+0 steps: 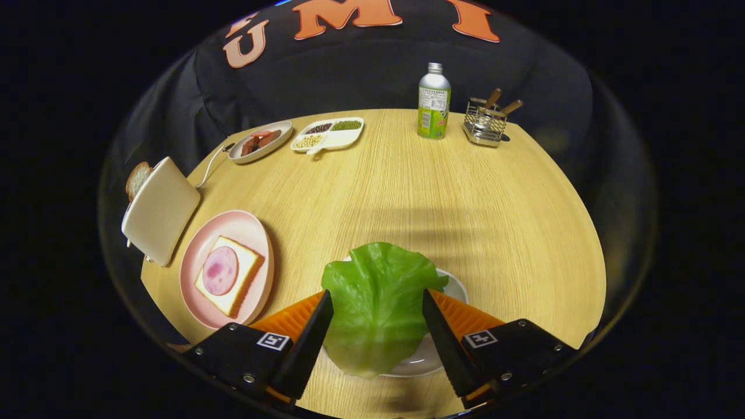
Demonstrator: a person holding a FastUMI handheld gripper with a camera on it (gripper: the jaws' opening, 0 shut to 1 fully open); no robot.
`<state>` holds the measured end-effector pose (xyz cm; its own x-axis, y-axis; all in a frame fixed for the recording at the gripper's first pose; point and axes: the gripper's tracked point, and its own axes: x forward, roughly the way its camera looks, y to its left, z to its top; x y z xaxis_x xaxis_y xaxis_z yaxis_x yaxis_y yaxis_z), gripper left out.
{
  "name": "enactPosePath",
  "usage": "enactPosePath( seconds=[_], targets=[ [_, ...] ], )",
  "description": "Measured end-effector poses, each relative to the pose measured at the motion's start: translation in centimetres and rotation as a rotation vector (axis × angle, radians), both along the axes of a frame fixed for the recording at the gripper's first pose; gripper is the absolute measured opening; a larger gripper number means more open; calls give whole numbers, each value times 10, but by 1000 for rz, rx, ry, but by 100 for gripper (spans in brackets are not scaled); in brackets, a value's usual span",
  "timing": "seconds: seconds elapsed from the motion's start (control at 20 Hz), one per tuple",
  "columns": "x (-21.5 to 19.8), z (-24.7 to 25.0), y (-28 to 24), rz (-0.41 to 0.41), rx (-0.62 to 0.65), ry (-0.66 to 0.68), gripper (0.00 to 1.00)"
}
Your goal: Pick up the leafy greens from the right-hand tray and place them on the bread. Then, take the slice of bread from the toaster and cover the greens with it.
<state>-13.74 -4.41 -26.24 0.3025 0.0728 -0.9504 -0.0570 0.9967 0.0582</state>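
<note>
Two fingers [377, 299] flanking greens [375, 305], gripping unclear | greens hanging over tray [457, 288] | bread [228, 283] lying left, on plate [201, 256]

The round light-wood desk [407, 192] carries a cream toaster [160, 212], pink plate [251, 233], two snack dishes, a green-labelled bottle [434, 102] and a wire caddy [484, 123].

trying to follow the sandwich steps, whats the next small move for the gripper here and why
Probably close the fingers. The gripper stands open with the lettuce leaf between its fingers, lying on the small plate, so a pinch should secure it before lifting.
</note>
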Motion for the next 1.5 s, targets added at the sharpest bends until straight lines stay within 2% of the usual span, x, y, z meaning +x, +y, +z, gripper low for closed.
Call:
enactPosePath(
  seconds=[0.15,0.35,0.5,0.55,0.6,0.65,0.7,0.8,1.15,1.5],
  targets=[
    [-7,-17,-2,-17,-23,60,87],
    [0,-21,-11,-38,-72,37,72],
    [1,-20,-2,-11,-83,17,46],
    [1,-20,2,3,-86,14,40],
    [1,-21,5,14,-85,5,27],
    [3,-19,6,16,-84,-8,22],
    [2,-19,8,12,-83,-7,12],
    [3,-18,7,-3,-79,-6,3],
    [15,21,22,-26,1,-98,3],
    [33,61,68,49,93,-197,1]
  ],
)
